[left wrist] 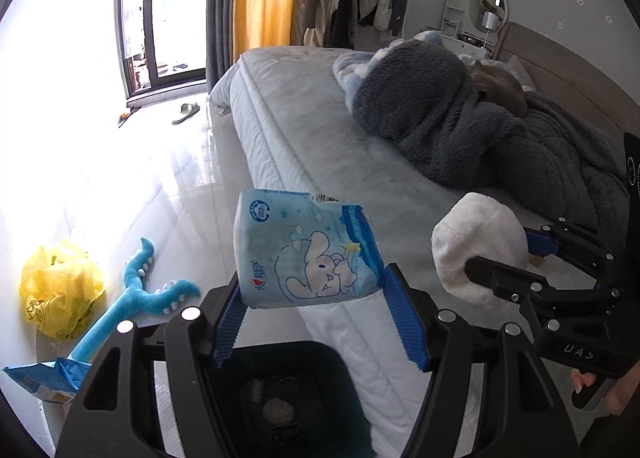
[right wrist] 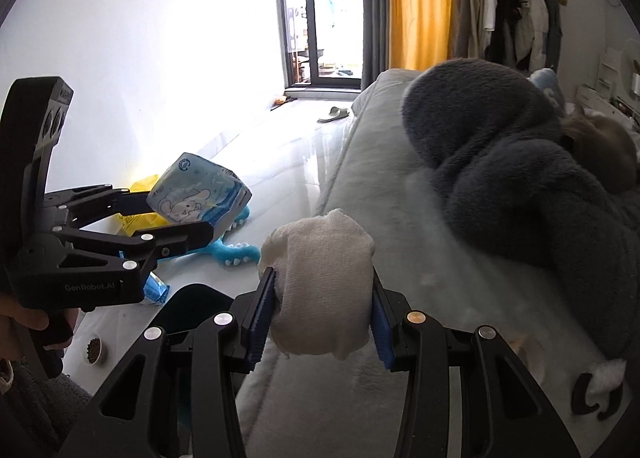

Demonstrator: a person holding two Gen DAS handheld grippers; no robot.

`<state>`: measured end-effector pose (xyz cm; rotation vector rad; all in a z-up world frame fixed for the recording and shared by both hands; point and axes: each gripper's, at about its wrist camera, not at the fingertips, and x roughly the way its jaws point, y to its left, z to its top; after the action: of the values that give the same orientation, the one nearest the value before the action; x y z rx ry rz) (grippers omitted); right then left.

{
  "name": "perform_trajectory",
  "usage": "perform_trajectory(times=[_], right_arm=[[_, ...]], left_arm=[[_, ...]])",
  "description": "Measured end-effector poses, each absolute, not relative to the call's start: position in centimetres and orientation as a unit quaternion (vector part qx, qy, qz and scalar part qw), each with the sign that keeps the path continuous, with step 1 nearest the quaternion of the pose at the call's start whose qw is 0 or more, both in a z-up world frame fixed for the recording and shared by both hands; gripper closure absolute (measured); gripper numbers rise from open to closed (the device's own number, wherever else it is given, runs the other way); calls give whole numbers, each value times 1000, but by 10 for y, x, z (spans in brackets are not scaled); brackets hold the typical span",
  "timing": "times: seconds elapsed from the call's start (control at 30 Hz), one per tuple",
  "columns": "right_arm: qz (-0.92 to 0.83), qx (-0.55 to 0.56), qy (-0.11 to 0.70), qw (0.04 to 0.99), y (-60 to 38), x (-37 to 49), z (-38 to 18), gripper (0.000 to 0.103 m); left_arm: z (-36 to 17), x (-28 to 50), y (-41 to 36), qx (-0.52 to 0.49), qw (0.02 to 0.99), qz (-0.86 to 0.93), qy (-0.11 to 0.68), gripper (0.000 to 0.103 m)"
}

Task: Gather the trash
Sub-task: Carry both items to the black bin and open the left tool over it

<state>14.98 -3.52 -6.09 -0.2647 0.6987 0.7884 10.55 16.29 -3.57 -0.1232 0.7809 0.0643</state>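
My left gripper [left wrist: 310, 300] is shut on a blue tissue pack [left wrist: 306, 248] printed with a cartoon figure, held above a dark bin [left wrist: 320, 370] that stands on the floor beside the bed. From the right wrist view the same tissue pack [right wrist: 198, 190] shows in the left gripper [right wrist: 188, 214] at left. My right gripper [right wrist: 324, 312] is shut on a rolled-up cream sock [right wrist: 322, 286], over the bed's near edge. In the left wrist view the sock [left wrist: 472, 246] and the right gripper [left wrist: 504, 258] sit at the right. Some crumpled bits lie in the bin.
A bed [left wrist: 304, 126] with a grey fleece blanket [left wrist: 460, 126] fills the right. On the floor lie a yellow plastic bag [left wrist: 60, 290], a blue plush toy [left wrist: 136, 294], a blue wrapper [left wrist: 44, 380], a slipper [left wrist: 186, 112] and a small bowl [right wrist: 94, 350].
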Motion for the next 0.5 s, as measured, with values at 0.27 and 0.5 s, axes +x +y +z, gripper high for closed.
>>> perform_trajectory(times=[0.27, 0.5], right_arm=[[396, -129, 349, 839, -4, 149, -74, 59], [408, -134, 373, 823, 26, 144, -82, 59]], left_arm=[[-51, 96, 196, -71, 901, 38, 426, 34], [-78, 88, 221, -80, 872, 40, 481, 34]])
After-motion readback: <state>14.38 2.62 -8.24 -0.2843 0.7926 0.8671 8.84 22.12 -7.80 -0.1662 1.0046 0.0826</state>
